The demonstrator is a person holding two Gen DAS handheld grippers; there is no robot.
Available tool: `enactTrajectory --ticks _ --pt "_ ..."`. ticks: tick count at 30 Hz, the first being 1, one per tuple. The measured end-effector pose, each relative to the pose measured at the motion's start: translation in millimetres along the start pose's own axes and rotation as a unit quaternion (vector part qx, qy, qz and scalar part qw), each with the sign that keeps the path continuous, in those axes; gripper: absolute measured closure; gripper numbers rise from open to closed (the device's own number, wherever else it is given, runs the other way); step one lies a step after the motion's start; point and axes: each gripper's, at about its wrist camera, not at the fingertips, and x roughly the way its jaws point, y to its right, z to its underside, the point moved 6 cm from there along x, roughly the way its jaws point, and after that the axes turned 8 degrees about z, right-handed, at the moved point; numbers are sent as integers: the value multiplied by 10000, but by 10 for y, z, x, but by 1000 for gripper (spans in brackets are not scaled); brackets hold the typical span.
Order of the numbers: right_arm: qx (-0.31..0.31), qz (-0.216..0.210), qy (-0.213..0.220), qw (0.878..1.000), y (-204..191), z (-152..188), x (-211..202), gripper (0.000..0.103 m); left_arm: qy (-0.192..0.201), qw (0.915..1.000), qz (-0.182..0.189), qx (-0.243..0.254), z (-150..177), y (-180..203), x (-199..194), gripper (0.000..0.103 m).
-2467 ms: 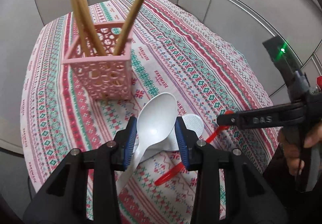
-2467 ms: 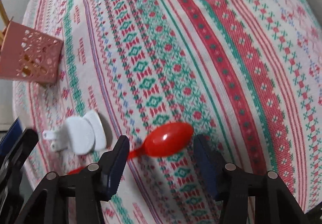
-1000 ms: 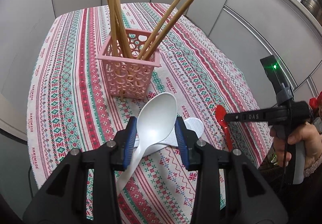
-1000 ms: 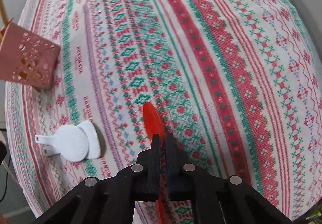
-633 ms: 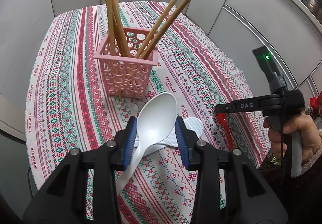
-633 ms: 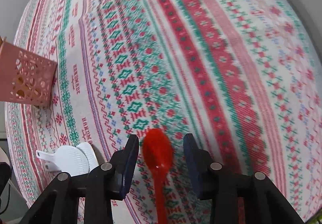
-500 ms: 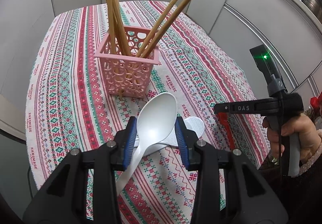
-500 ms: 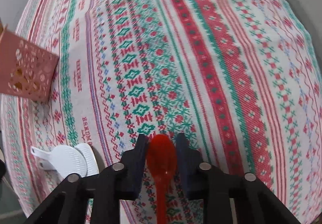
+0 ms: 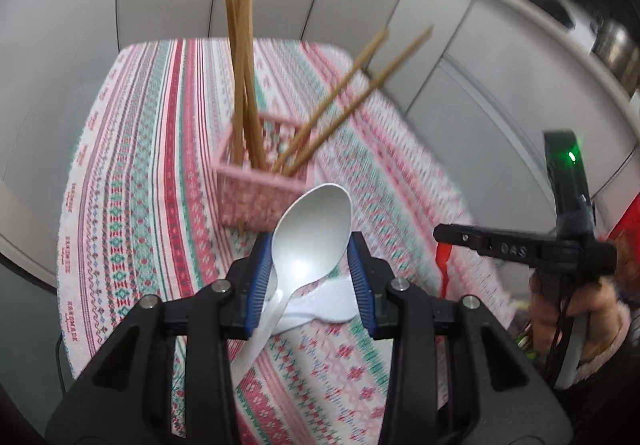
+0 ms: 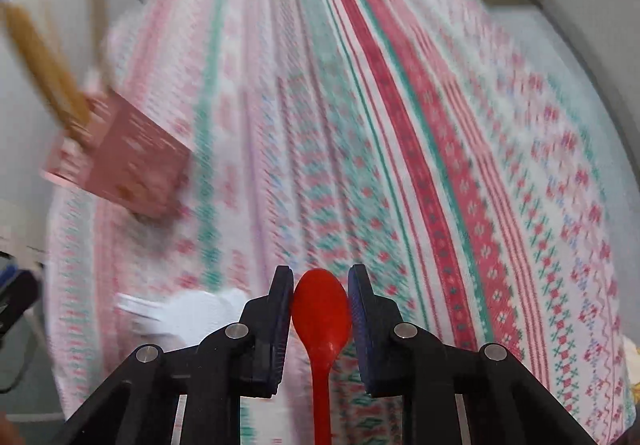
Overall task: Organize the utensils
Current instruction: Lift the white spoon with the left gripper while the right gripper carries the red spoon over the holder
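Chopsticks (image 9: 244,85) already in pink basket (image 9: 260,197); left gripper (image 9: 310,277) clamps white spoon (image 9: 312,233), right gripper (image 10: 320,309) clamps red spoon (image 10: 320,313); more white spoons (image 9: 324,305) left on table.

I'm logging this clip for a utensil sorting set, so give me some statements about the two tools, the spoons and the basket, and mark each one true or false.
1. The left tool grips a white spoon by its bowl. True.
2. The right tool holds a green spoon. False: its spoon is red.
3. The pink basket holds wooden chopsticks. True.
4. The red spoon already stands in the basket. False: it is gripped above the tablecloth.
5. More white utensils lie on the cloth. True.
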Motion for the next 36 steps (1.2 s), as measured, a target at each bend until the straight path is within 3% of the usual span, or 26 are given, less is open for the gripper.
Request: enactTrajectory --ticks 4,11,20,26,36 --pt "96 -363 799 9961 -145 -200 -450 78 696 9970 270 -195 -271 5 -241 63" --pt "184 -696 2009 9770 -431 -563 -998 78 1830 9769 774 -790 -695 -128 -377 63" --pt "147 -1058 2849 9526 -721 -835 -1506 78 2678 9510 1208 -960 -1049 -201 -370 63" --pt "214 -1369 3003 9437 -850 -918 -1528 78 2829 9447 1301 -1030 -1138 -283 -222 63" --pt "365 -1516 2947 9428 -972 -993 -1311 78 2611 9524 1195 -1022 -1120 -366 40 63"
